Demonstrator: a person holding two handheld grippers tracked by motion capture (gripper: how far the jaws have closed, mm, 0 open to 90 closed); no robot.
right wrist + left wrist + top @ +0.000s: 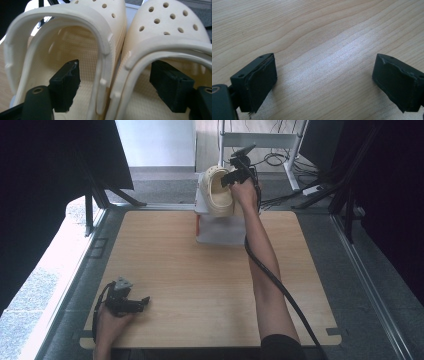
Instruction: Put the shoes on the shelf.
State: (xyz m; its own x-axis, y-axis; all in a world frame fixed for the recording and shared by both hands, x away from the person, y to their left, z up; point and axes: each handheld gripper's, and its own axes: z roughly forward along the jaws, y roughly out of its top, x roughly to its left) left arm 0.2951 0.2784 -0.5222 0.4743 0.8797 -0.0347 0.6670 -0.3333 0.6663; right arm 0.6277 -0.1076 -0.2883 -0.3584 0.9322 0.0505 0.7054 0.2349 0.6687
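Note:
Two cream clogs stand side by side, the left clog and the right clog, both with holes in the toe. In the high view the pair of clogs sits on a white stand at the table's far edge. My right gripper is open, with one jaw inside each clog and the clogs' touching side walls between the jaws, a gap on either side. My left gripper is open over bare wood at the near left, holding nothing.
The wooden table is framed by a grey border. A small red part shows at the stand's left side. Beyond the far edge are a white metal frame and loose cables. Dark curtains hang on both sides.

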